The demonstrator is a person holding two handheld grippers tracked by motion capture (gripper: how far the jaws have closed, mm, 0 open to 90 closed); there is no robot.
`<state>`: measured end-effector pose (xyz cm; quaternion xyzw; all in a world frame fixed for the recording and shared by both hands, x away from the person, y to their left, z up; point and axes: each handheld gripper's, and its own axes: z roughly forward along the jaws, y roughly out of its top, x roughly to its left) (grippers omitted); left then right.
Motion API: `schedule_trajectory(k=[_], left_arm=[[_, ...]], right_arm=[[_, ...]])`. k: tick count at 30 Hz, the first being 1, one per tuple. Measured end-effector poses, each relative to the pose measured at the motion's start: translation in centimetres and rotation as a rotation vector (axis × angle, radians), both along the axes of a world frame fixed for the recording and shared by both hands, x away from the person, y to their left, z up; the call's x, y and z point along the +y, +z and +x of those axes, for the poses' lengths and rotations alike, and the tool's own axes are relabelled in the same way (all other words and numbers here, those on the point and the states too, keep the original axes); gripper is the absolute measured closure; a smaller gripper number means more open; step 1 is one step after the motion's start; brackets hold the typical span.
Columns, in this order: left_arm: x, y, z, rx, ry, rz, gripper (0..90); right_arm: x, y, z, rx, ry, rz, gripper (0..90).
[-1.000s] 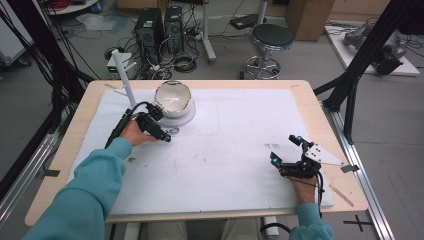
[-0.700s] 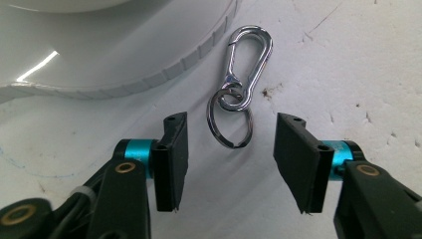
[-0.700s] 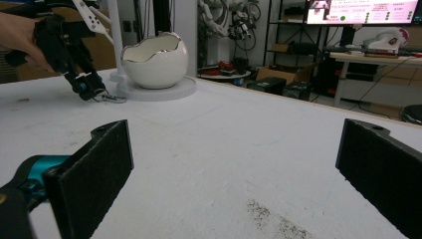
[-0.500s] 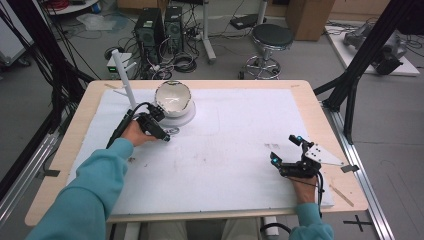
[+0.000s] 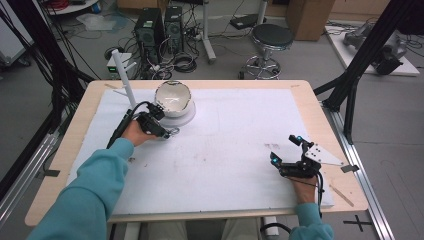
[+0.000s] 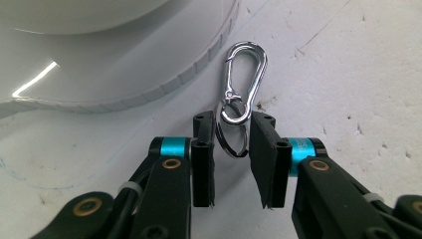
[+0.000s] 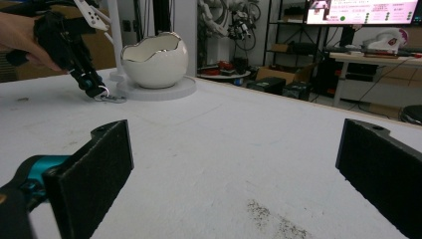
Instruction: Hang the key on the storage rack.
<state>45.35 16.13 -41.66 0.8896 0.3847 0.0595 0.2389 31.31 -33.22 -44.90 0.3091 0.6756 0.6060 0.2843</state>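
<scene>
The left gripper sits low on the white table mat, its 2 jaws apart and straddling the key ring that hangs from a silver carabiner clip. The pads flank the ring without visibly pinching it, so the grasp appears not yet made; closing and lifting are judged to remain. The clip lies flat on the mat, just beside the ribbed rim of the round white base that carries the egg-shaped white bowl. That rim bounds the clip on 1 side, and a white post stands behind the left hand. Toward the mat's middle the surface lies bare, offering free room for withdrawal. The right gripper rests well apart near the mat's right edge, jaws wide apart and holding nothing.
</scene>
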Motion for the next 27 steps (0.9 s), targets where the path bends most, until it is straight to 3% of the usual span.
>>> schedule_trajectory(k=[11,27], left_arm=[[0.14,0.21,0.04,0.011,0.016,-0.027,78.9],[0.13,0.32,-0.01,0.023,0.001,-0.042,87.2]], right_arm=[[0.02,0.00,0.00,-0.003,-0.003,-0.003,0.7],[0.02,0.00,0.01,-0.004,-0.004,-0.004,0.7]])
